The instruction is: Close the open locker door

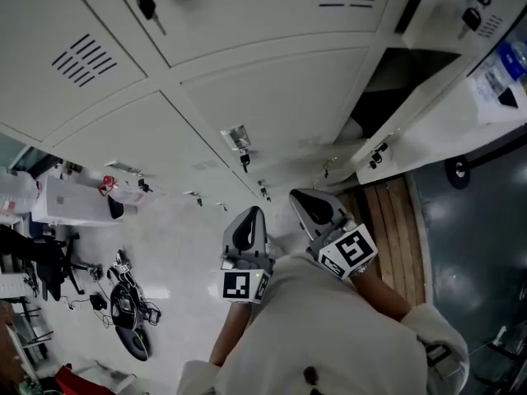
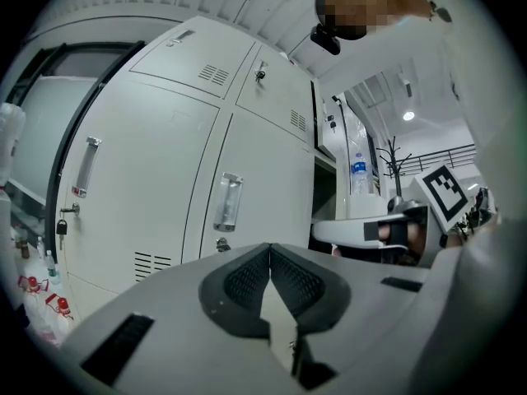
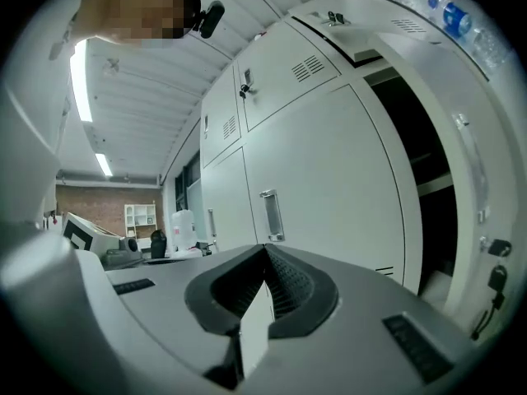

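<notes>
The open locker door (image 1: 436,126) swings out from the white locker bank at the right of the head view, baring a dark compartment (image 1: 403,76). My left gripper (image 1: 254,211) and right gripper (image 1: 305,199) point level at the closed doors left of it, both shut and empty, apart from the lockers. In the right gripper view my right gripper (image 3: 263,250) faces a closed door with a handle (image 3: 270,215); the dark opening (image 3: 416,151) and the swung door (image 3: 482,163) with hanging keys lie to its right. In the left gripper view my left gripper (image 2: 269,249) is shut; the opening (image 2: 324,194) shows ahead on the right.
Keys (image 1: 146,5) hang in several locker locks. A water bottle (image 3: 454,18) lies on top of the lockers. A slatted wooden platform (image 1: 397,229) lies on the floor below the open door. A chair base (image 1: 132,313) and a white table (image 1: 74,202) stand to the left.
</notes>
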The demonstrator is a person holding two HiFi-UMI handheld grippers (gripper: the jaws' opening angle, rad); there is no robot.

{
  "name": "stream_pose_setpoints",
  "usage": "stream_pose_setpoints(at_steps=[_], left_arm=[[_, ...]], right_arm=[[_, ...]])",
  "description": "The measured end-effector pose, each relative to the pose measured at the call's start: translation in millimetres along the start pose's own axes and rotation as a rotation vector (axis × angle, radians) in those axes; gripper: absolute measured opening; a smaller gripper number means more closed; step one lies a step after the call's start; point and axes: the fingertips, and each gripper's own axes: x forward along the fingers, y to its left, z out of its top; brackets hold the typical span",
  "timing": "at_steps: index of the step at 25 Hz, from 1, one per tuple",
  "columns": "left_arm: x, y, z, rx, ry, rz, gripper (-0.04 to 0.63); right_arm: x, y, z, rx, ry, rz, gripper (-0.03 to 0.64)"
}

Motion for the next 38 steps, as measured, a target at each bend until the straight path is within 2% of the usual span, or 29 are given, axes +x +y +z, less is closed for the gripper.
stream_pose_setpoints(at_steps=[9,16,22,38], left_arm=[[-29,-57,-4,0.013,-0.014,0.075,0.008],[-59,-88,-11,0.0,-0.032,0.164,0.008],[-77,-109,-20,-0.008,-0.042,0.21,0.008],[-71,-130,-19,0.012,-0.047,0.181,0.008]], right_arm=[[-66,8,-7,-0.001,-0.012,0.079,0.026],[-104,22,-14,-0.026,-0.007,0.148,0.026],[-128,29,-21,-0.045,0.004,0.184,0.026],[-144,22,-21,-0.064,0.0,0.163,0.026]])
